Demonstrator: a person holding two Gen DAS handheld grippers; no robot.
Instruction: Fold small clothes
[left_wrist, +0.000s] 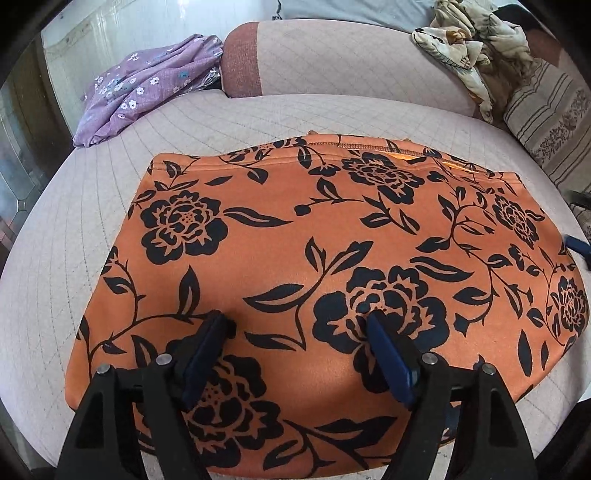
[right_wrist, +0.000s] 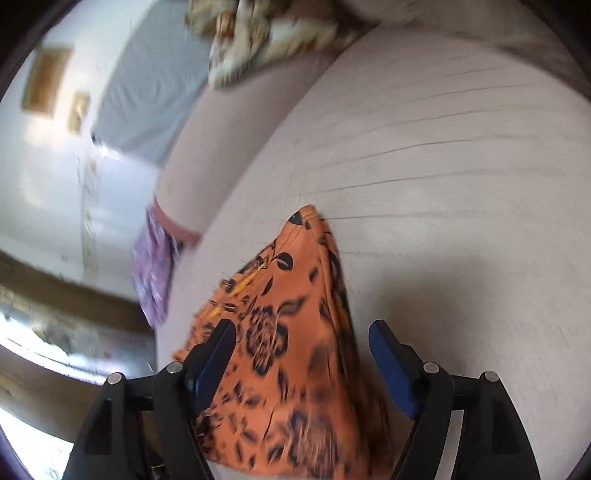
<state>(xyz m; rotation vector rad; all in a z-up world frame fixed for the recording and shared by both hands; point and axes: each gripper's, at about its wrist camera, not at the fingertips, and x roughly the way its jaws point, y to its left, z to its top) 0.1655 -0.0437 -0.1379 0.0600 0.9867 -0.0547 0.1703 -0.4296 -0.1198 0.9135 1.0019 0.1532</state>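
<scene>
An orange garment with black flowers (left_wrist: 314, 258) lies flat and folded on the pink quilted sofa seat (left_wrist: 92, 258). My left gripper (left_wrist: 299, 321) is open just above the garment's near half, with nothing between its fingers. In the blurred right wrist view, my right gripper (right_wrist: 303, 332) is open over the garment's corner (right_wrist: 295, 314), whose folded edge runs between the fingers. The right gripper's blue fingertips (left_wrist: 576, 243) show at the garment's right edge in the left wrist view.
A purple flowered cloth (left_wrist: 147, 88) lies at the seat's far left. A crumpled cream patterned cloth (left_wrist: 469, 48) lies on the sofa's backrest (left_wrist: 332, 62) at the far right, next to a striped cushion (left_wrist: 554, 122).
</scene>
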